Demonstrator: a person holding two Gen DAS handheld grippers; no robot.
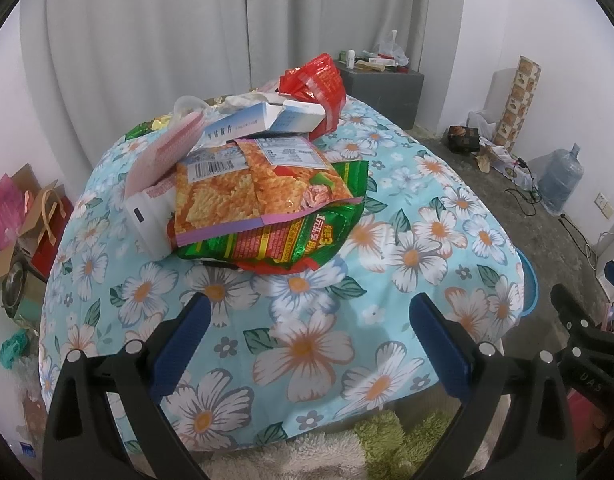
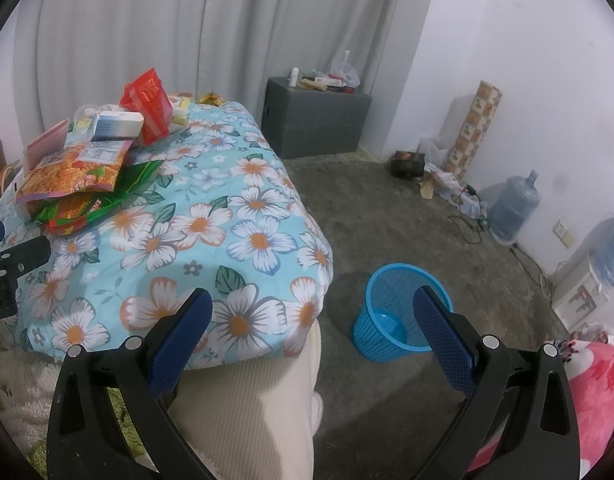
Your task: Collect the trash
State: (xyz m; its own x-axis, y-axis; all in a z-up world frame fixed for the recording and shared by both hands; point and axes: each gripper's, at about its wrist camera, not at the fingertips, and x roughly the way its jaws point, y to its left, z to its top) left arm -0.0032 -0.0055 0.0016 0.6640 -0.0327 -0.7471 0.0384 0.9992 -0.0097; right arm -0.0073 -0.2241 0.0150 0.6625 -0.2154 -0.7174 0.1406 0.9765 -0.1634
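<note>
Just starting: no trash picked up yet

Left gripper [image 1: 307, 316] wide open, holding nothing, low over the flowery cloth [image 1: 407, 256], aimed at the trash pile [image 1: 251, 172] but not touching it

Right gripper [image 2: 313, 320] wide open too, holding nothing, off past the corner of the cloth, near the blue bin [image 2: 391, 312]

Pile in a heap at the far left part of the cloth: orange chip bag [image 1: 243, 192] on top in front, green bag [image 1: 307, 236] under it, white box [image 1: 263, 118] behind, red bag [image 1: 319, 84] at the back, pink paper [image 1: 167, 152] at the left side

Bin on the floor, to the right of the cloth, well apart from the pile, looks empty

Next, probably: move left gripper forward to the orange chip bag, get one finger on each side of its near edge, squeeze shut, lift, then carry over to the bin and let go

Bags thin and slippery, so a firm pinch needed; things stacked on each other, so a slow lift, or the box may slide off
</note>
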